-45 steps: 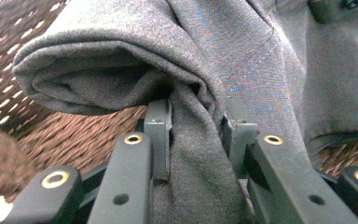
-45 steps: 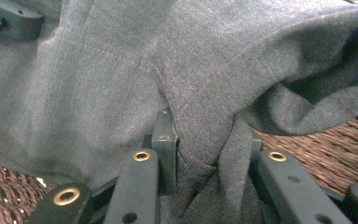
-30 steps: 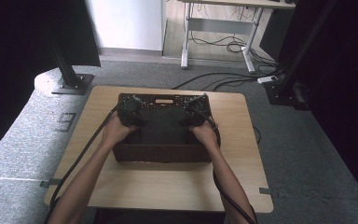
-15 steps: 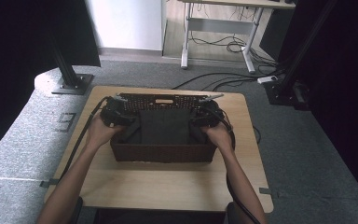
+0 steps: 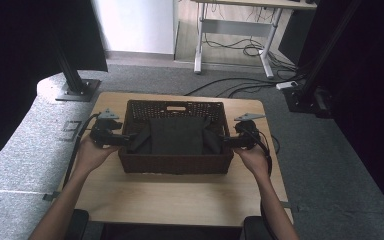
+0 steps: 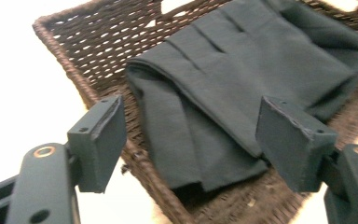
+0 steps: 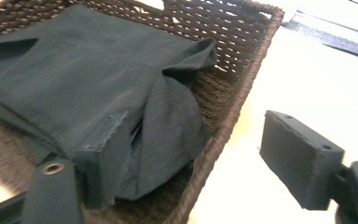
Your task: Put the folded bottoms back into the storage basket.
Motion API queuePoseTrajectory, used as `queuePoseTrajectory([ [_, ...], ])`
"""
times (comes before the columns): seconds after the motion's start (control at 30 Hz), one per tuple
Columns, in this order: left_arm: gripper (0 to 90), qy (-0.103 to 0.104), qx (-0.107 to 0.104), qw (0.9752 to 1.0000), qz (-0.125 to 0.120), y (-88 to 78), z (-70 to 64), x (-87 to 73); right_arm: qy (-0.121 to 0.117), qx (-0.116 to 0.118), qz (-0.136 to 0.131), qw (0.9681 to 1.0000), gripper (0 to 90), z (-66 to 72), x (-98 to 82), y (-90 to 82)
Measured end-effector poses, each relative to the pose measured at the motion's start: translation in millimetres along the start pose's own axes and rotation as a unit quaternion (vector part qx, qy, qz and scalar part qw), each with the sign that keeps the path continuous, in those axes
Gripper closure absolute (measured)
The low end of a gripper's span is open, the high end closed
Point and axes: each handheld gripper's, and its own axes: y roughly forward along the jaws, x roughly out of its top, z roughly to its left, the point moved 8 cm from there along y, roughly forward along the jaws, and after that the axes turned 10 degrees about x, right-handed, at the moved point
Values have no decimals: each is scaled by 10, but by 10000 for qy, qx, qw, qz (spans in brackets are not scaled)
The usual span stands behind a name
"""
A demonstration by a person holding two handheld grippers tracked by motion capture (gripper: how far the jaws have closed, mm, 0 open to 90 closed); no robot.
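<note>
A dark brown wicker basket (image 5: 175,163) stands on the wooden table (image 5: 180,200) with a folded dark grey cloth (image 5: 176,135) lying flat inside it. My left gripper (image 5: 130,140) is at the basket's left wall and my right gripper (image 5: 225,141) at its right wall. In the left gripper view the left gripper (image 6: 196,140) is open, astride the basket (image 6: 88,51) rim, one jaw outside and one above the cloth (image 6: 242,65). The right gripper (image 7: 200,158) is open too, straddling the basket (image 7: 242,32) rim beside a cloth (image 7: 74,70) corner.
Bare tabletop lies in front of the basket and in narrow strips at both sides. Gripper cables trail off the table's side edges. On the floor beyond are a black stand base (image 5: 77,90), a desk frame (image 5: 230,30) and loose cables (image 5: 240,85).
Both hands have moved from over the basket's inside out to its left and right walls, then slightly nearer me. The basket and cloth have stayed put.
</note>
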Motion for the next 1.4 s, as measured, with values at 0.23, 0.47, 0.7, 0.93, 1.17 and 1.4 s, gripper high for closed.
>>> queuePoseTrajectory([
  [0.23, 141, 89, -167, 9997, -124, -175, -75, -146, -41, 201, -133, 9997, 130, 74, -108, -179],
  [0.47, 78, 260, -130, 9994, -212, -260, -109, -349, -157, 193, -127, 9996, 51, 120, -281, -273],
  [0.7, 34, 282, -146, 9993, -173, -291, -135, -569, -178, 178, -94, 9996, 10, 149, -451, -326],
  [0.93, 25, 229, -136, 9995, -152, -289, -169, -816, -216, 141, -30, 9997, 0, 160, -657, -322],
  [1.17, 19, 212, -169, 9994, -192, -221, -219, -1027, -159, 152, -12, 9998, 0, 152, -880, -285],
  [1.4, 0, 334, 26, 9994, 28, -78, -256, -1257, -25, 130, 30, 9999, 0, 141, -1121, -193],
])
